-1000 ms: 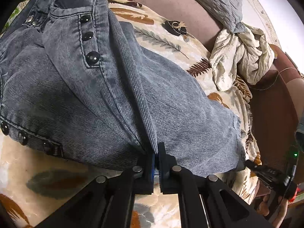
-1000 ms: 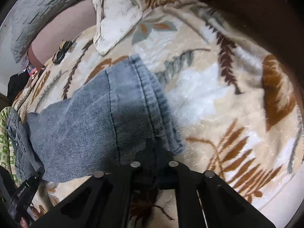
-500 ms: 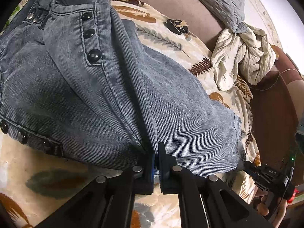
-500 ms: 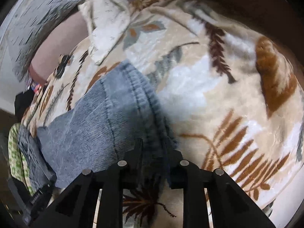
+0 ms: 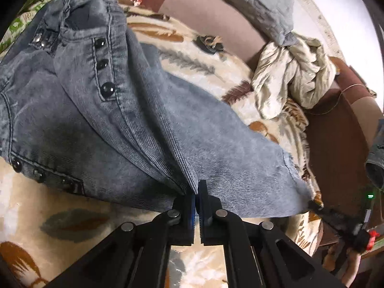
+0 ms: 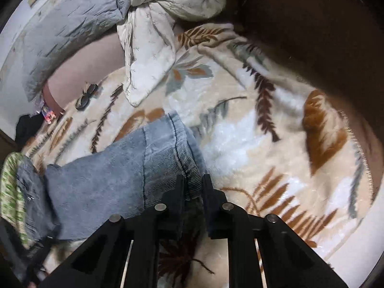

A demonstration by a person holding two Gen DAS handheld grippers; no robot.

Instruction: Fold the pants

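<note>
Grey-blue corduroy pants lie across a leaf-patterned blanket, waistband with dark snap buttons at the upper left. My left gripper is shut on a raised fold of the cloth near the crotch seam. In the right wrist view the leg's hem runs down between the fingers of my right gripper. Its jaws are closing, and the pads press the stitched hem edge. The right gripper also shows at the left wrist view's lower right edge, held by a hand.
The cream leaf blanket covers a brown sofa. A crumpled cream cloth and a grey pillow lie at the back. A small dark item rests on the blanket. A green-patterned cloth sits beyond the waistband.
The right gripper's jaws spread apart around the hem half a second ago and have narrowed onto it again, and its view has tipped up slightly. The left gripper and its fold have not moved.
</note>
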